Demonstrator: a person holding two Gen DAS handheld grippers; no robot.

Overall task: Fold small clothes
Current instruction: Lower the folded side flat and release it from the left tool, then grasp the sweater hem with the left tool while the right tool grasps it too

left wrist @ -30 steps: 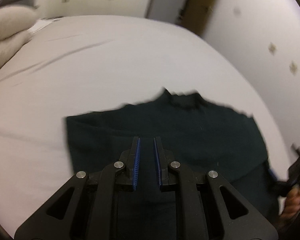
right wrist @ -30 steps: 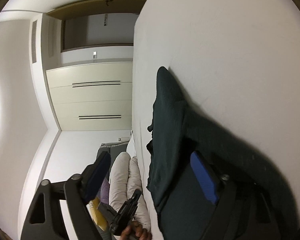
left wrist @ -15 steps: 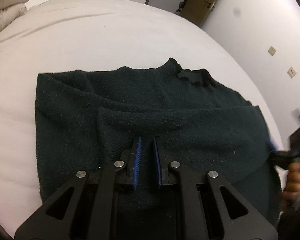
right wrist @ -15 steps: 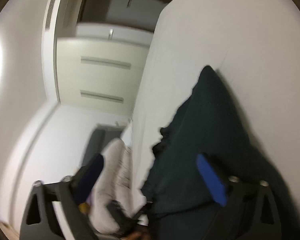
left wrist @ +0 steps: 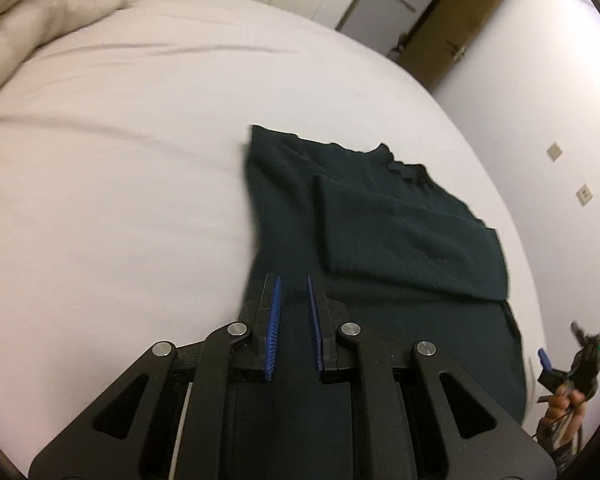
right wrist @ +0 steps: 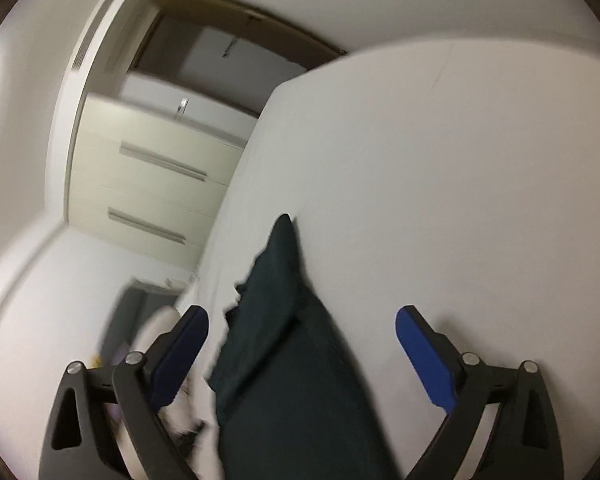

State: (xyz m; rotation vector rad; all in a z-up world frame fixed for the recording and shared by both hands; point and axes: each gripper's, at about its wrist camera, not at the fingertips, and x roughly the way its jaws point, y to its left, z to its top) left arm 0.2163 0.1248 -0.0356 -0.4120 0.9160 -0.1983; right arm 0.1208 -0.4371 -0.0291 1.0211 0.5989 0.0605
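A dark green sweater (left wrist: 380, 232) lies flat on the white bed (left wrist: 120, 200), collar at the far side, one sleeve folded across the chest. My left gripper (left wrist: 292, 280) hangs over its near left part, jaws almost together with a thin slit and nothing pinched. In the right wrist view the sweater (right wrist: 284, 360) runs up between the blue pads of my right gripper (right wrist: 302, 316), whose jaws are opening wide; the pads do not press the cloth. The right gripper (left wrist: 560, 364) and the hand holding it also show at the sweater's right edge.
Pale pillows (left wrist: 40, 32) are heaped at the far left of the bed. A cream wardrobe (right wrist: 148, 184) and a brown door (left wrist: 456, 20) stand beyond the bed (right wrist: 460, 200). The wall with sockets (left wrist: 555, 152) runs along the right side.
My left gripper has swung left, so the sweater now sits to the right in its view. My right gripper has rolled more upright, spread its jaws wider and drawn back from the cloth.
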